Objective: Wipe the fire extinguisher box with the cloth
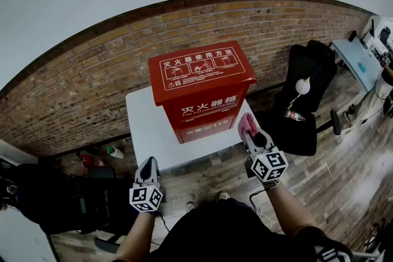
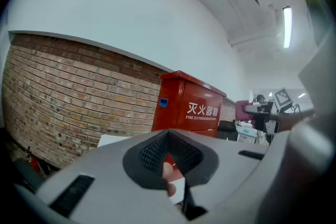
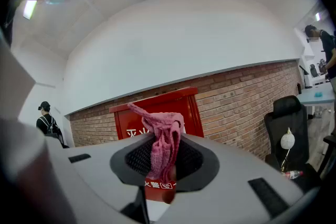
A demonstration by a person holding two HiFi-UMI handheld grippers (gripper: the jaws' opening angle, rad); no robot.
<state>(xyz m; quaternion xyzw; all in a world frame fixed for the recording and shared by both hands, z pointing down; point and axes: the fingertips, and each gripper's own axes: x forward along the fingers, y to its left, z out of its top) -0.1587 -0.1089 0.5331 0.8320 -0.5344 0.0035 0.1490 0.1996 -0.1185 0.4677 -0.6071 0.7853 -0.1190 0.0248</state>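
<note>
A red fire extinguisher box (image 1: 201,88) with white Chinese lettering stands on a white table (image 1: 147,132) against a brick wall. My right gripper (image 1: 248,126) is shut on a pink cloth (image 1: 247,124), held just right of the box's lower front corner. In the right gripper view the pink cloth (image 3: 161,141) sticks up from between the closed jaws with the box (image 3: 157,108) behind it. My left gripper (image 1: 147,170) hangs below the table's front edge, jaws shut with nothing in them. In the left gripper view the box (image 2: 190,105) stands ahead, right of centre.
A black office chair (image 1: 305,92) with a white round thing and a bottle on it stands to the right of the table. A desk (image 1: 359,60) sits at far right. Clutter and a black bag (image 1: 49,199) lie on the wooden floor at left.
</note>
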